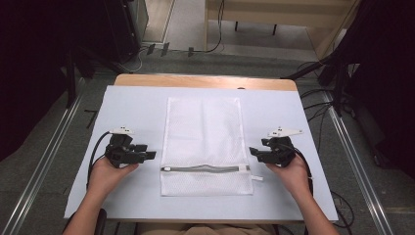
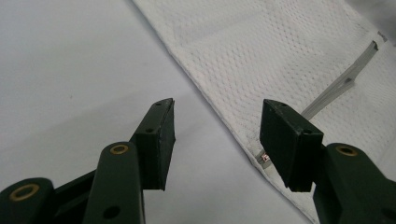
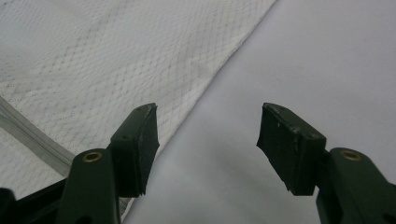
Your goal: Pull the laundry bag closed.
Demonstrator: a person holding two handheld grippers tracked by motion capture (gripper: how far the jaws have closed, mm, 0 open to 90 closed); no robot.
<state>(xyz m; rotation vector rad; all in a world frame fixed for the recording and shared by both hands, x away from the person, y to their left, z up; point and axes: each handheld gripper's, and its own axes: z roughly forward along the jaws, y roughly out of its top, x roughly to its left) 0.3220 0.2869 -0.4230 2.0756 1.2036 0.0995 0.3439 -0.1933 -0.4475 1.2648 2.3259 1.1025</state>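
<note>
White woven-mesh cloth bag (image 1: 203,142) on a smooth matt table sheet (image 1: 132,105)

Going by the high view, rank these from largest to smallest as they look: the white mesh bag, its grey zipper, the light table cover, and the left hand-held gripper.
1. Light table cover
2. White mesh bag
3. Grey zipper, long but very thin
4. Left hand-held gripper, shorter than the zipper yet bulkier, so these last two are close and hard to rank firmly.

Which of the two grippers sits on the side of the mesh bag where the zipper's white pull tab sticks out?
The right gripper. The mesh bag has its pull tab at the zipper's right end; the left gripper faces the other end.
</note>
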